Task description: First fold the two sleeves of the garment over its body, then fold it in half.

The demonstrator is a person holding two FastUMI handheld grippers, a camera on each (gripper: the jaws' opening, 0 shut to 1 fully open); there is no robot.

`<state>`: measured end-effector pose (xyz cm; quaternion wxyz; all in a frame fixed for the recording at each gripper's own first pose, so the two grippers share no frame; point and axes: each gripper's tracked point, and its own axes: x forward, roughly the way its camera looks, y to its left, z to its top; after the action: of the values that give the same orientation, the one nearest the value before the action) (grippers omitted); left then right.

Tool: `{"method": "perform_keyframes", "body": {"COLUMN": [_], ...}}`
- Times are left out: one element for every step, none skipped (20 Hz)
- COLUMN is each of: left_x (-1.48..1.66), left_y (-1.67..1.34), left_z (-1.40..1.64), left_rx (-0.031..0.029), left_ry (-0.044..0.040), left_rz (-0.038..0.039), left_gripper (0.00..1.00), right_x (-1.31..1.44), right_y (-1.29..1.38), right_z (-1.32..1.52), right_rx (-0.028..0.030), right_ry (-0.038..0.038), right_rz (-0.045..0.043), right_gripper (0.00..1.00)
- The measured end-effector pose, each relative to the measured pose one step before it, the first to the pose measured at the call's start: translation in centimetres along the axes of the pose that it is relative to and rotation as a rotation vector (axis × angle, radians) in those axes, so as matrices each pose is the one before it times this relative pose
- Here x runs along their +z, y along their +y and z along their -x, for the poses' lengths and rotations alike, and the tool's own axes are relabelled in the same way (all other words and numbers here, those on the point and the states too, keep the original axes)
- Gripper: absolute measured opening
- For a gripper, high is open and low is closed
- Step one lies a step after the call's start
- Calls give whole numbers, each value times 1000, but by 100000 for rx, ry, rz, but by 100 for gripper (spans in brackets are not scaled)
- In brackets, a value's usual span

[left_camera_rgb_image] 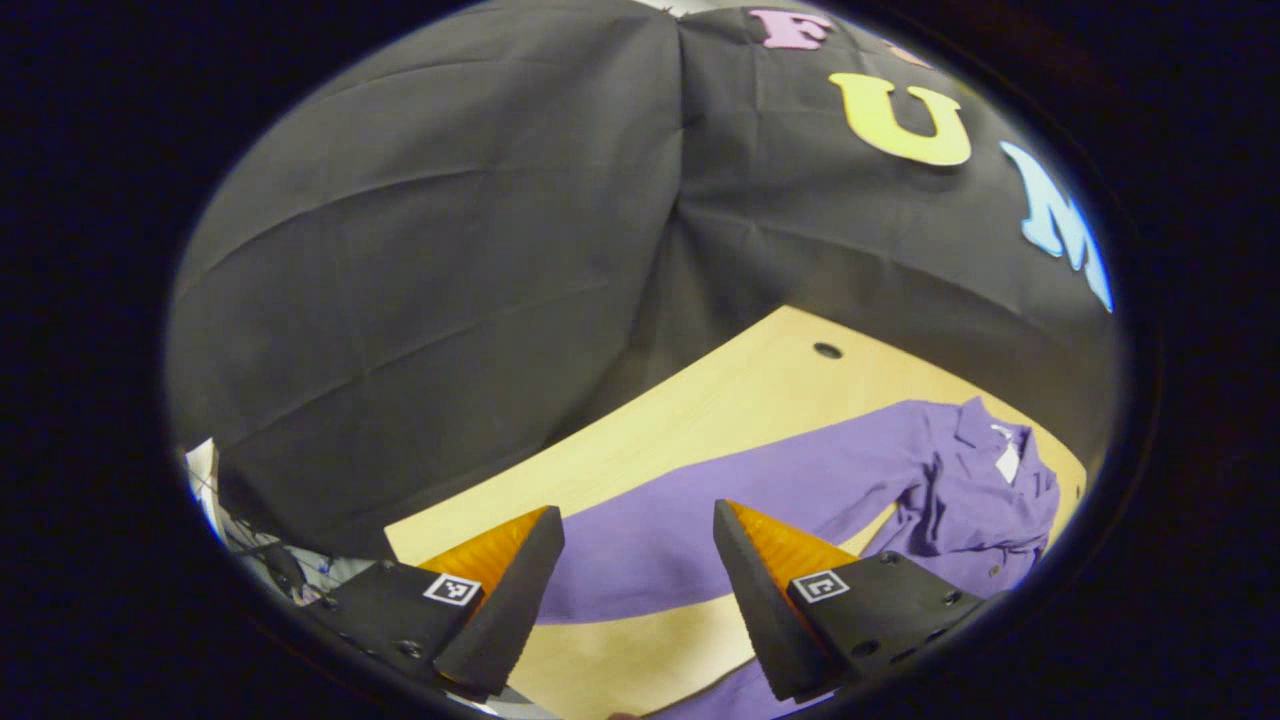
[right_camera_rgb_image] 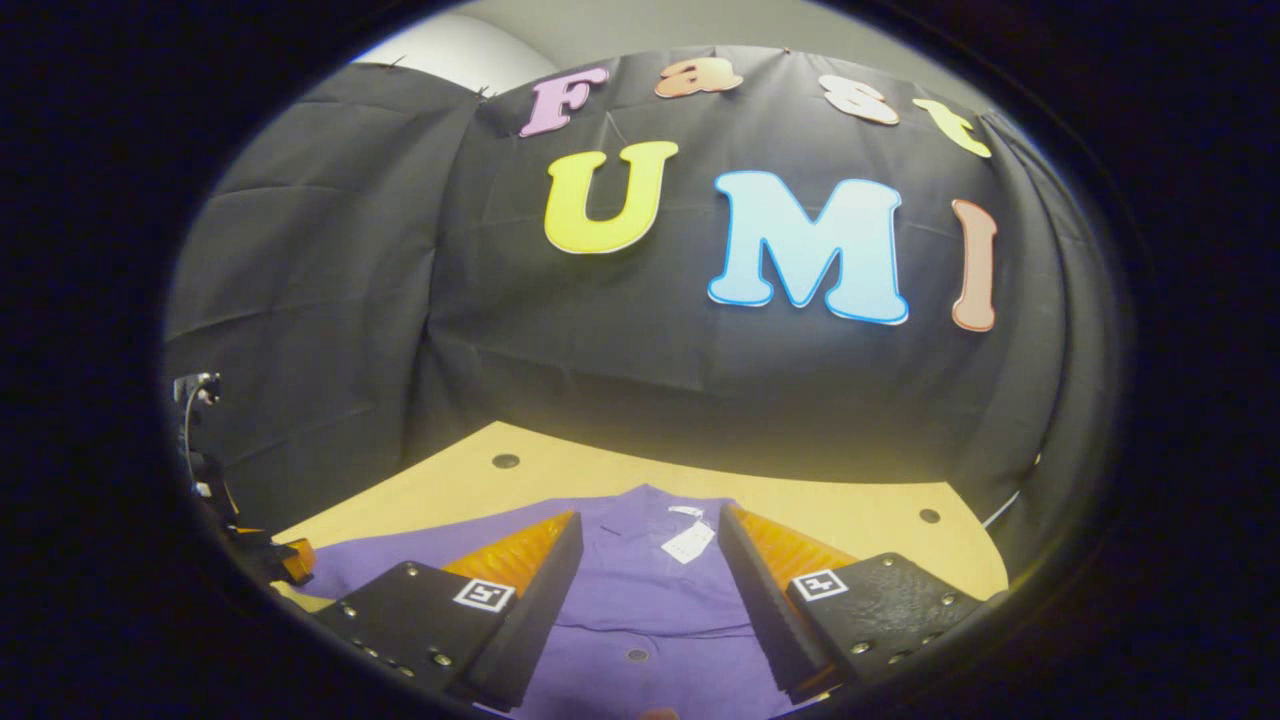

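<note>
Purple fabric, the garment, lies flat on the wooden bench, one sleeve stretched out sideways. The left gripper hovers above that sleeve, jaws wide apart and empty. The right gripper hangs over the collar, likewise spread and empty.

The left gripper hangs with its two wedge-shaped fingers spread wide apart, gripping nothing. The right gripper is likewise parted, its fingers splayed to either side and pinching nothing between them.
</note>
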<state>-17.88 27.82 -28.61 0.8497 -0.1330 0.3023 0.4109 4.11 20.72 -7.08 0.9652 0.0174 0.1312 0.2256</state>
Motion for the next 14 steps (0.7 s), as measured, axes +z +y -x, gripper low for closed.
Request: {"method": "perform_keyframes", "body": {"left_x": [-574,-596,-424,-604,-532,-520,-564,-537,-343,-427,-307,-384,-397,-391], "left_y": [757,808,390,392,309,637,263,358,175,185,-42,-17,-48,161], "left_z": [-434,-649,-566,-573,-646,-409,-465,-405,-383,-107,-233,-272,-306,-370], "left_rx": [2340,1903,1815,1149,697,757,491,409,502,363,251,10,-427,-295], "left_ry": [1949,1747,1585,1830,2018,2520,2238,1165,414,602,776,1462,1628,1919], "left_rz": [250,178,452,732,689,213,-143,-494,-796,-888,-401,35,381,564], "left_gripper": [94,94,94,95,95,95,95,96,98,95,95,95,96,98], "right_x": [-182,35,-55,-160,-322,-194,-175,-88,-153,-104,-111,18,60,-29], "right_y": [8,-105,-5,-76,-29,-51,-17,-32,92,29,125,13,46,-15], "right_z": [76,153,104,147,50,114,63,62,110,172,70,120,88,36], "right_rx": [538,302,203,314,98,6,28,-145,53,153,102,58,-95,-102], "right_ry": [515,90,116,479,569,693,349,282,387,429,300,140,-88,174], "right_rz": [-430,-404,-410,-321,-82,20,53,62,119,52,-74,-89,-101,-165], "right_gripper": [85,85,85,85,85,85,85,85,85,85,85,85,85,85]}}
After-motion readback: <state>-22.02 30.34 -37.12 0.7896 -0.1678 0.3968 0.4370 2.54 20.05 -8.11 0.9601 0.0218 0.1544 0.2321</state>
